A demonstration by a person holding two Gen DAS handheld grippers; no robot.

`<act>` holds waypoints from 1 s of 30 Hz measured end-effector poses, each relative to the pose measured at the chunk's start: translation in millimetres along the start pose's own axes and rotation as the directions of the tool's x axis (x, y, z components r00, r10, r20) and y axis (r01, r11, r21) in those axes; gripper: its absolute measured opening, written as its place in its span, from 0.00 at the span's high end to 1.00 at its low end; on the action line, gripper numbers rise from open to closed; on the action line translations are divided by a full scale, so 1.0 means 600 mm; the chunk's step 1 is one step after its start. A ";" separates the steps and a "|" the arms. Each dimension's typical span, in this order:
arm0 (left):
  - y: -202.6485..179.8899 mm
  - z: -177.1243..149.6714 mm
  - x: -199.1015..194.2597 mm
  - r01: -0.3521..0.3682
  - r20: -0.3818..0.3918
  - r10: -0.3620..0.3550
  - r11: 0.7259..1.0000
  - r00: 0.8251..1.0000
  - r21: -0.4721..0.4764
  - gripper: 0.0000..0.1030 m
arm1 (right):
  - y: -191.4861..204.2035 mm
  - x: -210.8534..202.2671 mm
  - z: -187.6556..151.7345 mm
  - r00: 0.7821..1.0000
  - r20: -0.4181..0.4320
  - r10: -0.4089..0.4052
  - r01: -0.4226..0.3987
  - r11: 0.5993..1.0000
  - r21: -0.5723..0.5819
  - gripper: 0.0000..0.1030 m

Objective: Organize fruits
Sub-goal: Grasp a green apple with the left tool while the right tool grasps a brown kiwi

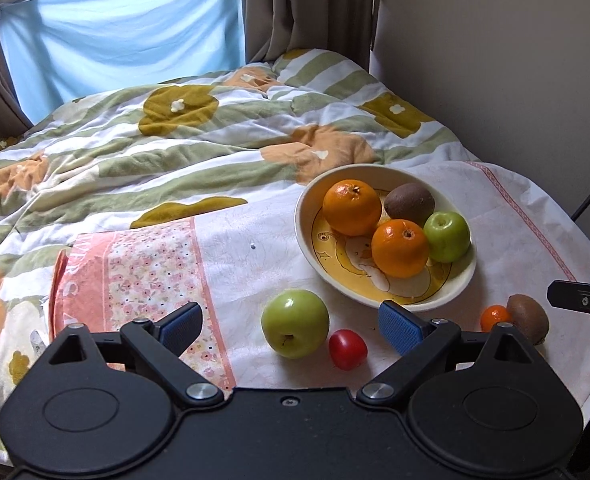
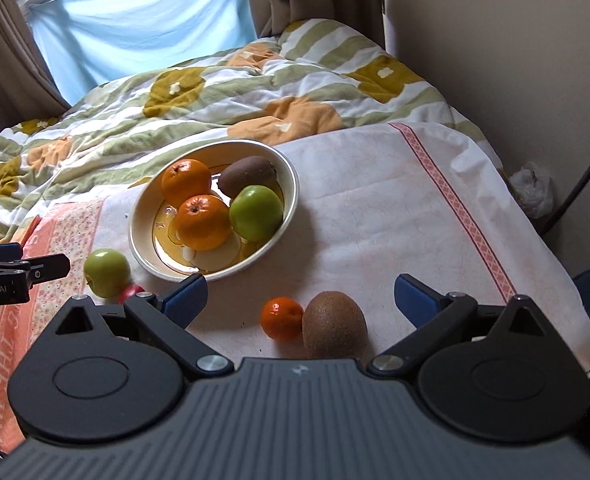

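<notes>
Tomato (image 2: 131, 292) half hidden behind left jaw (right wrist view).

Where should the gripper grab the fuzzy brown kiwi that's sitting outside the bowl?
Probably across its narrow middle, coming down from above. The loose kiwi is egg-shaped, so its short width fits the open right gripper best. The small orange sits tight against its left side, so one finger must slip between them; a front-to-back grip might be easier.
</notes>
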State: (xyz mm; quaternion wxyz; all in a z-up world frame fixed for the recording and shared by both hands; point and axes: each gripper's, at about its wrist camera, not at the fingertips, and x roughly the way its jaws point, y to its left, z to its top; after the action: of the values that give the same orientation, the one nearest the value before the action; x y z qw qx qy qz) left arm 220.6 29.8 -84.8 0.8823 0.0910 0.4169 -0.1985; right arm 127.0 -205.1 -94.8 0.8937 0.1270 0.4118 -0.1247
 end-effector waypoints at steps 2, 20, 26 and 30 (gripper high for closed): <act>0.006 -0.001 0.020 0.023 -0.020 -0.023 1.000 1.000 0.017 0.08 | 0.001 0.012 -0.010 1.000 -0.014 -0.026 0.026 1.000 0.015 0.00; 0.025 -0.007 0.128 0.148 -0.135 -0.141 0.988 0.981 0.044 0.29 | -0.023 0.068 -0.048 0.989 -0.085 -0.117 0.128 0.984 0.126 0.05; 0.023 -0.005 0.131 0.169 -0.137 -0.162 0.985 0.977 0.040 0.36 | -0.024 0.076 -0.044 0.989 -0.095 -0.111 0.123 0.984 0.130 0.13; 0.030 -0.003 0.132 0.177 -0.147 -0.171 0.984 0.974 0.029 0.43 | -0.024 0.076 -0.043 0.989 -0.096 -0.111 0.123 0.984 0.132 0.14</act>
State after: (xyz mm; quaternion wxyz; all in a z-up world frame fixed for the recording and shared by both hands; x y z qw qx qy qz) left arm 272.3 24.8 -146.8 0.8270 0.0866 0.4818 -0.2765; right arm 132.9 -215.3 -148.0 0.8549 0.1691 0.4481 -0.1995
